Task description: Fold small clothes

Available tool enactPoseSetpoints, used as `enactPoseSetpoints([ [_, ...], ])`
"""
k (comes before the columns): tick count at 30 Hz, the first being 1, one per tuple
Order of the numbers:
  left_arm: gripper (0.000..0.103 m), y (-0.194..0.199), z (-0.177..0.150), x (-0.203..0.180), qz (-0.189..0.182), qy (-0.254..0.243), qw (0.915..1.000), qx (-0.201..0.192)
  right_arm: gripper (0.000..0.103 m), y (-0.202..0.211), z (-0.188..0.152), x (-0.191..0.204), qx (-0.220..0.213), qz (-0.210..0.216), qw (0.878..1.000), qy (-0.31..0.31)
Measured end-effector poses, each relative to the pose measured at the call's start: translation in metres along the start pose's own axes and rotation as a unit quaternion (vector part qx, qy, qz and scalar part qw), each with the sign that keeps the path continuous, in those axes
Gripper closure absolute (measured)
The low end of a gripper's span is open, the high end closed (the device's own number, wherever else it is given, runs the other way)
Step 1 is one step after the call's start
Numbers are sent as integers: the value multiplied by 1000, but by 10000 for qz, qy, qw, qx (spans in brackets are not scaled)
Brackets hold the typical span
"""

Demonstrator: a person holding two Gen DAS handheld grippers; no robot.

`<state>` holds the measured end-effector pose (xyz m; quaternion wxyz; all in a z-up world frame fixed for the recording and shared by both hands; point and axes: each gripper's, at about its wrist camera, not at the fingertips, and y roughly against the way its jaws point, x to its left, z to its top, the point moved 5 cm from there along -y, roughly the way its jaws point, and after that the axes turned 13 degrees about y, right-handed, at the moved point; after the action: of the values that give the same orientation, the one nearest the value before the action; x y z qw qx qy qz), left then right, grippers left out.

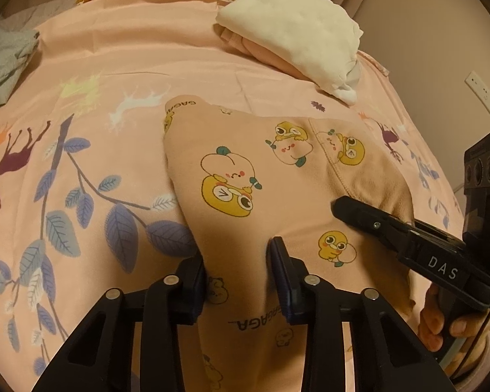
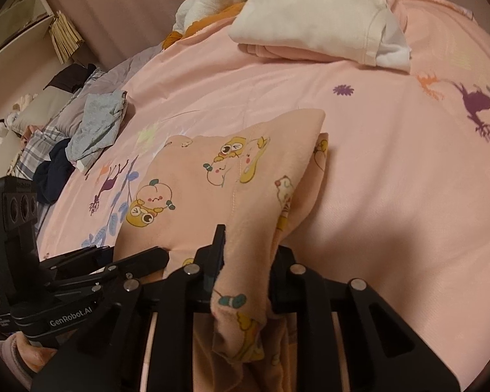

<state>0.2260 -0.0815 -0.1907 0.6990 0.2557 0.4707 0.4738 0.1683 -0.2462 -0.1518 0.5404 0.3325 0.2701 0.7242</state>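
On the pink animal-print bedsheet (image 1: pixel 121 65) lies the peach cartoon-print garment (image 1: pixel 245 170), partly folded, its near end reaching back to both grippers and its far end resting flat toward the middle of the bed. From the left wrist view, the left gripper (image 1: pixel 236 271) has its jaws set around a raised fold of that cloth, the fabric filling the gap between them, so it looks clamped on the garment, though how firmly I cannot tell. From the right wrist view, the right gripper (image 2: pixel 250 261) pinches a bunched edge of the same garment (image 2: pixel 232 176), which hangs in a loose wad between and below its fingers. Beyond, near the far edge of the bed, sits a stack of folded clothes (image 1: pixel 294 32), cream on top of pink, and a grey garment (image 2: pixel 98 127) lies crumpled off to the left side. The risk here, as I judge it, is uneven tension: the right-hand hold is on a thick, gathered wad and not a clean edge, so carrying the fold over could drag layers askew or let part of the wad slip free. Because the two grippers sit close together, the cloth between them may also sag and crease.
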Motion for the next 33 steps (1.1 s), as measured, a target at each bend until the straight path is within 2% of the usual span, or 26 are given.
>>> enactPoseSetpoints([
  [13,82,8,1,-1,-87,36,9999,-38,83,15,7,18,-129,-408,9985,354],
  [33,83,32,-6,-6,-140,22,9997,-207,83,45,5,43,-370,-560,9962,563],
])
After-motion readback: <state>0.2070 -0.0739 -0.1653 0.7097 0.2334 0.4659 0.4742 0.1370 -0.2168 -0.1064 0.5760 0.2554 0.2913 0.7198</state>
